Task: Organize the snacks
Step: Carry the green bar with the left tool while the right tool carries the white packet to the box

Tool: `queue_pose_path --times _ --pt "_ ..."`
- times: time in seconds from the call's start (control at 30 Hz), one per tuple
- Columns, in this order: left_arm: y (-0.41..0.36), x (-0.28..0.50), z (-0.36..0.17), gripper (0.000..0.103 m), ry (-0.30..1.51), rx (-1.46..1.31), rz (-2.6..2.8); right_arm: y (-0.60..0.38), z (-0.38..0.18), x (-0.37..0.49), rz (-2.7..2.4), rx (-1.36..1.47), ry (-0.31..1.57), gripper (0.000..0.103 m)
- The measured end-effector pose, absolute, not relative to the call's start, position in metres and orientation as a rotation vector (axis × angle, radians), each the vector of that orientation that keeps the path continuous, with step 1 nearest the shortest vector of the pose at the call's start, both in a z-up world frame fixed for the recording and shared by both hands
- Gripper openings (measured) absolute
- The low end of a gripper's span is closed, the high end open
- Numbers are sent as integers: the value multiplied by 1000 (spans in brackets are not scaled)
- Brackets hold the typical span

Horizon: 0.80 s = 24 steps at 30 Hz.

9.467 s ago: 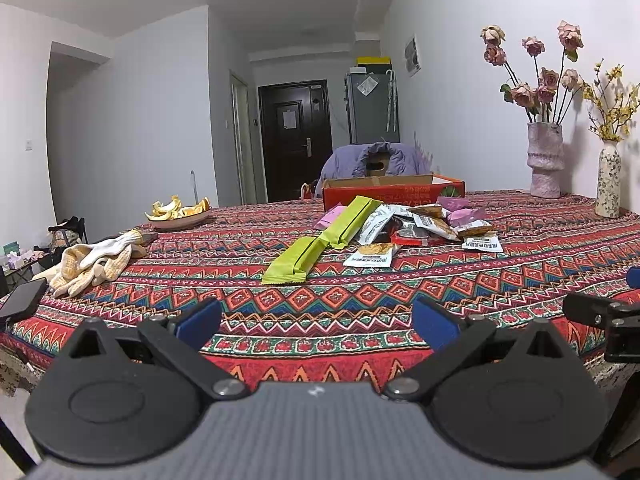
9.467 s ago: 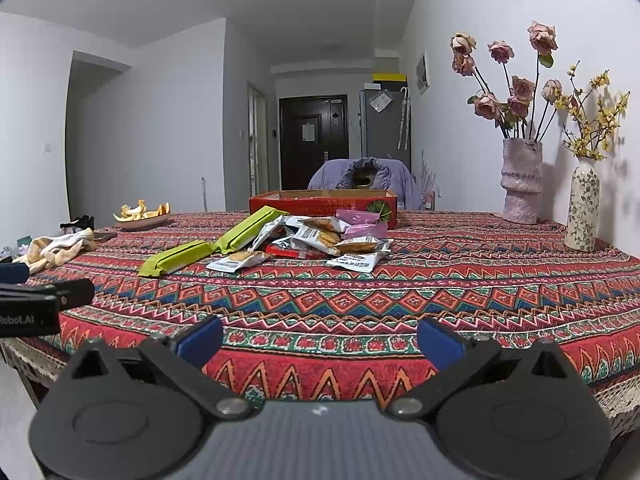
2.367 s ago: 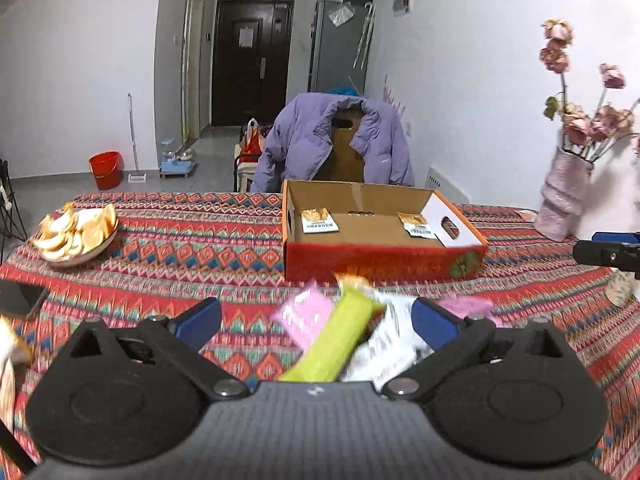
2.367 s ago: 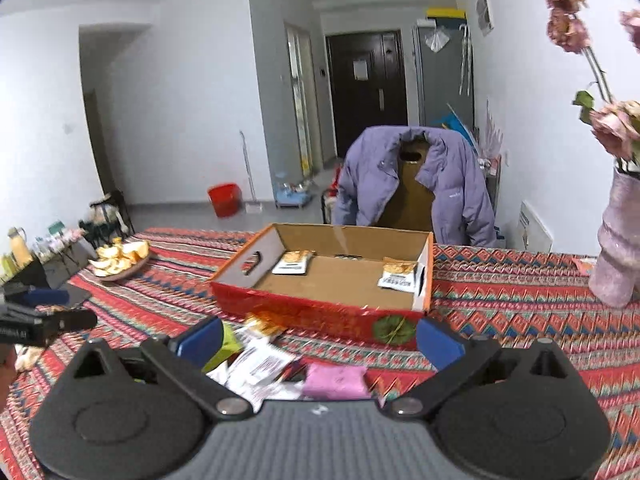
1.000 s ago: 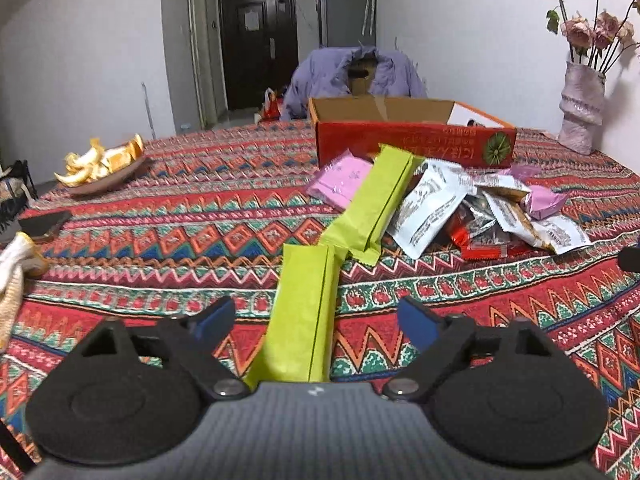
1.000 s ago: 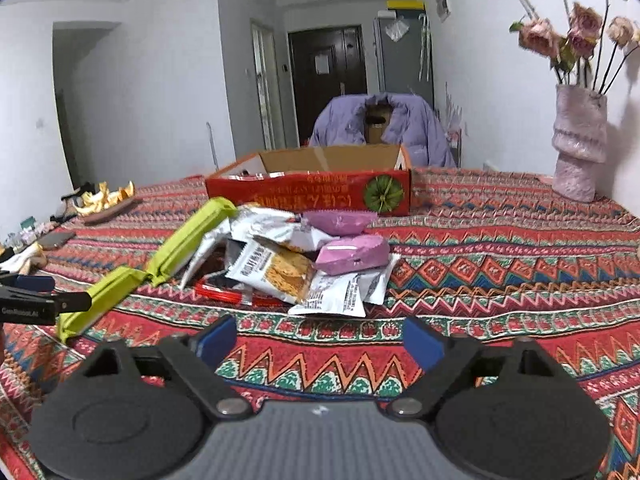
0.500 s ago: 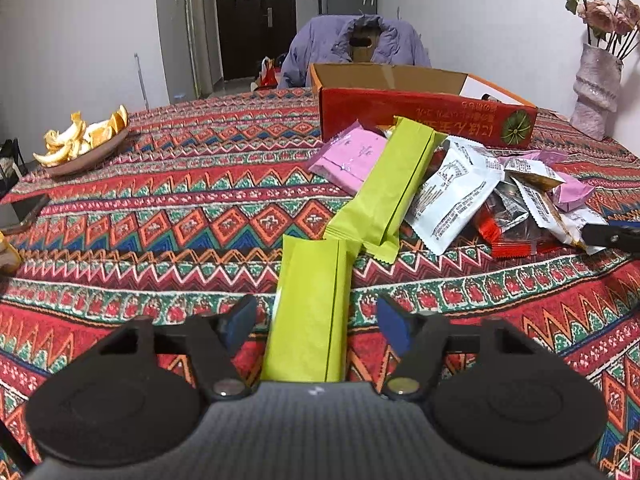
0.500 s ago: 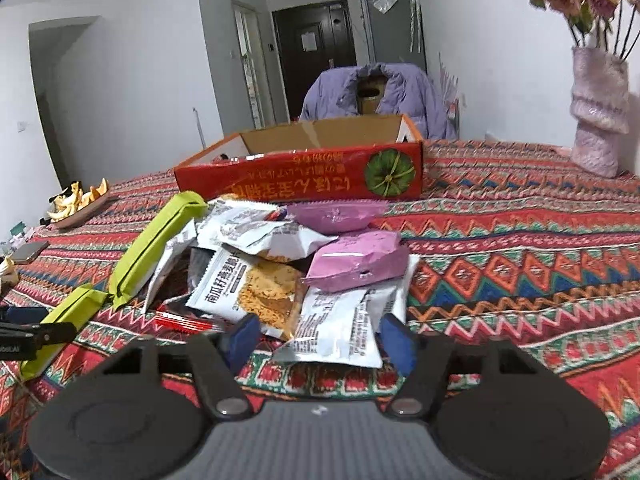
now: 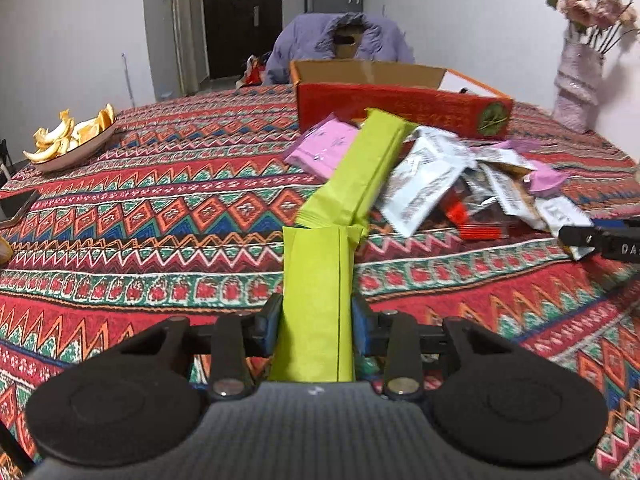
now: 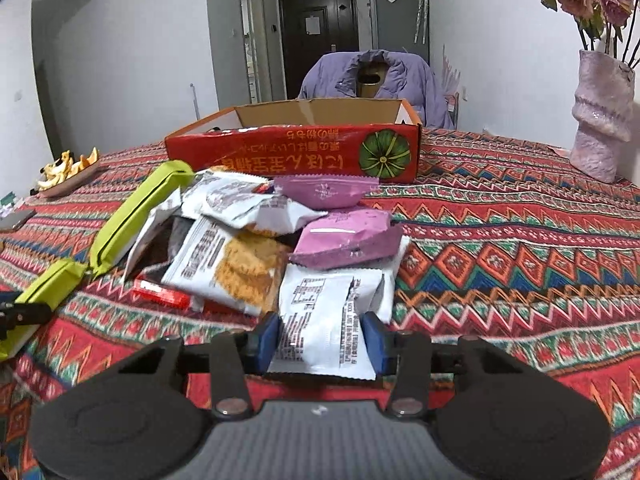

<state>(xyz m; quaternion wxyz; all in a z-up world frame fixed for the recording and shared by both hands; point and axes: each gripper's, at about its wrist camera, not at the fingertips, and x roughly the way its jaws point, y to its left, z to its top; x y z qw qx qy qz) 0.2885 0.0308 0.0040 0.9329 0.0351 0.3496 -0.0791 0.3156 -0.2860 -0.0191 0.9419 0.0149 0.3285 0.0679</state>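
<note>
The red cardboard box [image 10: 292, 156] sits open at the far side of the desk [image 10: 520, 248], and from this low angle its contents can't be made out. A shallow plate [image 9: 76, 152] off to the left carries orange peels [image 9: 68, 136]. Snack packets are heaped just in front of the box: a purple pouch [image 10: 348, 236] on top, a cracker packet [image 10: 236, 264] beside it, a long green packet [image 9: 360, 172] leaning across the pile. To the right of the heap the patterned cloth runs bare out to the vase [image 10: 600, 120]; to the left there's open cloth as far as the plate.

Both sets of jaws have just been closing. A second ago they stood wide over the snacks; now the left gripper [image 9: 316, 324] is clamped on the sides of the near green packet [image 9: 316, 292], and the right gripper [image 10: 322, 340] pinches the white packet [image 10: 324, 320] at the heap's near edge. Both packets lie on the cloth.
</note>
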Motion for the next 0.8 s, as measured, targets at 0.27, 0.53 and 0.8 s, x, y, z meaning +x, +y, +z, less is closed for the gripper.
queue_pose_path --times 0.27,0.53,0.8 --pt "22 261 23 36 681 80 -171 -290 -14 263 225 127 661 44" --pt "15 225 46 36 589 8 -187 -299 21 239 260 61 569 44" --pt "9 201 75 36 535 -33 -258 -313 54 214 301 65 486 44"
